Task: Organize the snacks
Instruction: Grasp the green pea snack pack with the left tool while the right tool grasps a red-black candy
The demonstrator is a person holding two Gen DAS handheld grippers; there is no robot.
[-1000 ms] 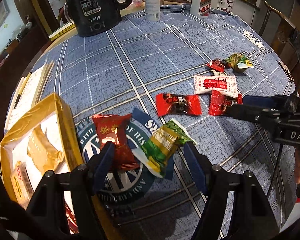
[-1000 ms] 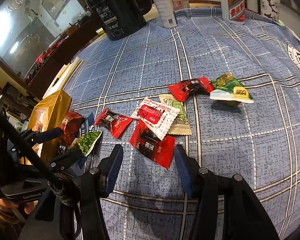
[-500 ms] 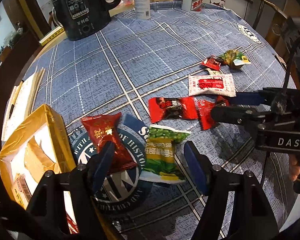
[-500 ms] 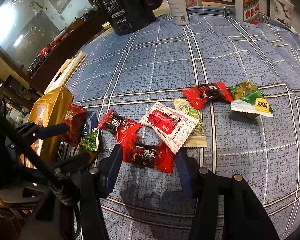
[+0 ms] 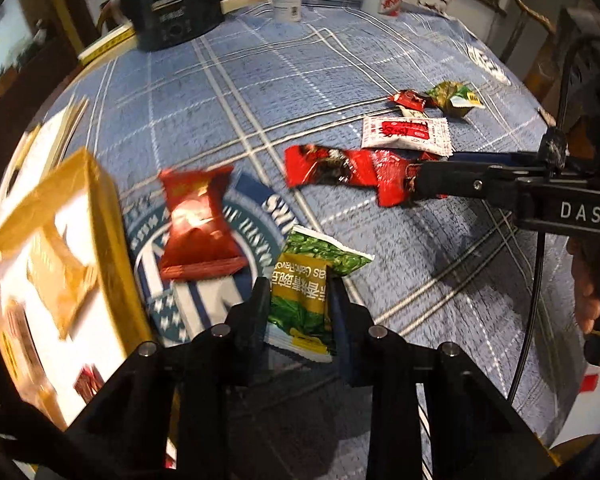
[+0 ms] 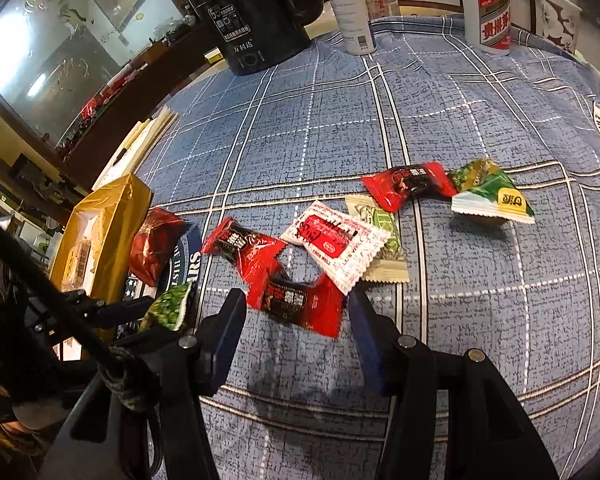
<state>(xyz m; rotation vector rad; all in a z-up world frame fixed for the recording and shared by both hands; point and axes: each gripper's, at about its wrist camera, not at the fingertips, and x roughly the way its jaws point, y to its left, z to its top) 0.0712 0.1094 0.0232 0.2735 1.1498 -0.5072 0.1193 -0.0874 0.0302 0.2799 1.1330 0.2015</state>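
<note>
My left gripper (image 5: 298,286) is shut on a green pea snack packet (image 5: 306,280), held just above the cloth beside the gold box (image 5: 100,216); the packet also shows in the right wrist view (image 6: 168,310). A dark red packet (image 5: 198,224) lies next to the box. My right gripper (image 6: 296,308) is open, its fingers on either side of a red-and-black packet (image 6: 296,302) on the cloth. Another red-and-black packet (image 6: 242,246), a white-and-red packet (image 6: 336,240), a beige-green packet (image 6: 384,252), a third red packet (image 6: 408,186) and a green triangular packet (image 6: 492,196) lie beyond.
A black kettle (image 6: 252,12), a white bottle (image 6: 350,4) and a white-and-red liquor bottle (image 6: 488,4) stand at the table's far side. A cup (image 6: 556,16) stands at the far right. Papers (image 6: 140,148) lie at the left edge, beyond the gold box.
My left gripper has closed on the green pea packet and drawn closer over it. My right gripper has pushed forward, so the red-and-black packet now sits between its fingers.
</note>
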